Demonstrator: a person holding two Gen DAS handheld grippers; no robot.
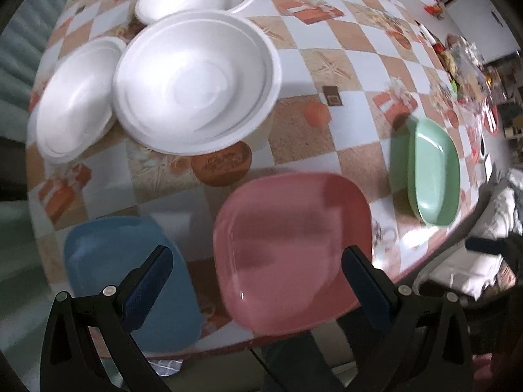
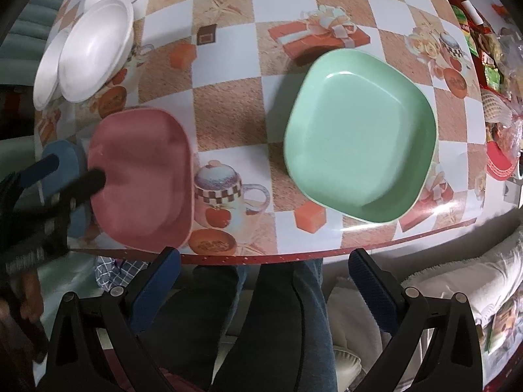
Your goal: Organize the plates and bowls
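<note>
Both grippers, left (image 1: 258, 269) and right (image 2: 264, 271), stand with jaws wide apart, holding nothing. Pink plate (image 1: 291, 245) lies at the table (image 2: 225, 114) edge between blue plate (image 1: 108, 254) and green plate (image 2: 359, 137). White bowls (image 1: 196, 81) sit farther back, apparently overlapping.

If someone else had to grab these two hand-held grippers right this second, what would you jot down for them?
Left gripper: open, empty, hovering over the pink plate near the table edge.
Right gripper: open, empty, off the table edge, facing the green plate.
Blue plate lies left of the pink one. Three white foam bowls cluster at the far left, overlapping.
Done: the coloured plates are not stacked.
Left: gather the three coloured plates into one pile and nest the bowls.
</note>
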